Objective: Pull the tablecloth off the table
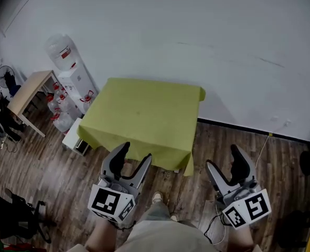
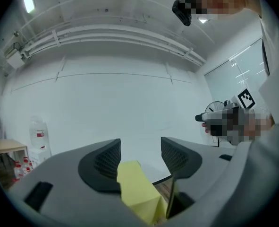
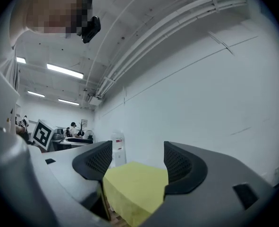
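Note:
A yellow-green tablecloth (image 1: 144, 117) covers a small square table against the white wall and hangs down over its near edge. Both grippers are held apart from the cloth, on my side of the table. My left gripper (image 1: 135, 154) is open, its fingers pointing at the cloth's near edge. My right gripper (image 1: 223, 158) is open too, over the wood floor to the right of the near right corner. In the left gripper view the cloth (image 2: 137, 188) shows far off between the spread jaws. The right gripper view frames the clothed table (image 3: 134, 188) the same way.
A water dispenser (image 1: 65, 67) and water bottles (image 1: 60, 106) stand left of the table, with a white box (image 1: 75, 136) on the floor beside it. A wooden desk (image 1: 29, 91) is at far left. A cable (image 1: 260, 151) runs along the floor at right.

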`<state>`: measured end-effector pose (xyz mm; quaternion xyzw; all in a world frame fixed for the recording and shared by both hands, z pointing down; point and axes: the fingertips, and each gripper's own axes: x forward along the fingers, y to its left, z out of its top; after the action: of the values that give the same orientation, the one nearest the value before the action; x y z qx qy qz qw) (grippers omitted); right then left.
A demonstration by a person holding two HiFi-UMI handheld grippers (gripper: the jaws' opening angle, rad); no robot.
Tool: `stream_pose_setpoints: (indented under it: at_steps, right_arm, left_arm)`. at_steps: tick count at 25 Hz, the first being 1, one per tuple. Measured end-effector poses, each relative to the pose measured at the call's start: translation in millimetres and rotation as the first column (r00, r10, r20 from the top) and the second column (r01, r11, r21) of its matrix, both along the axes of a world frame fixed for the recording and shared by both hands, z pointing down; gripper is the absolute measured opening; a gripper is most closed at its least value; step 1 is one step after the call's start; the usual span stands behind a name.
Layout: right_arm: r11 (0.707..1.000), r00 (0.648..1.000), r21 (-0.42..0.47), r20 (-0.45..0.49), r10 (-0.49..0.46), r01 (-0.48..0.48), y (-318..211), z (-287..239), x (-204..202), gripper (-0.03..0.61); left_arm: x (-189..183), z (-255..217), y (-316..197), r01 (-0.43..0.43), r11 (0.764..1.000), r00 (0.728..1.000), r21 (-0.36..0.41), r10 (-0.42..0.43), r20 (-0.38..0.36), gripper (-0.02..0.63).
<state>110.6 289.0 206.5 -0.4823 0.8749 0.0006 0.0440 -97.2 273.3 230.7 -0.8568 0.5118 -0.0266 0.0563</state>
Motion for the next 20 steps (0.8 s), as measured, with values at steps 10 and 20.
stream_pose_setpoints:
  at_steps: [10,20]
  right_arm:
    - [0.999,0.999,-0.046,-0.042,0.006,-0.008,-54,26,-5,0.351]
    - [0.988,0.996,-0.151,-0.084,0.007,-0.019,-162,71,-19,0.356]
  left_arm:
    - [-11,22,-58,0.025,0.999,1.000,-0.023,-0.025,0.006,0.293]
    - [-18,67,-165,-0.006,0.989,1.000,-0.148,0.004,-0.010,0.298]
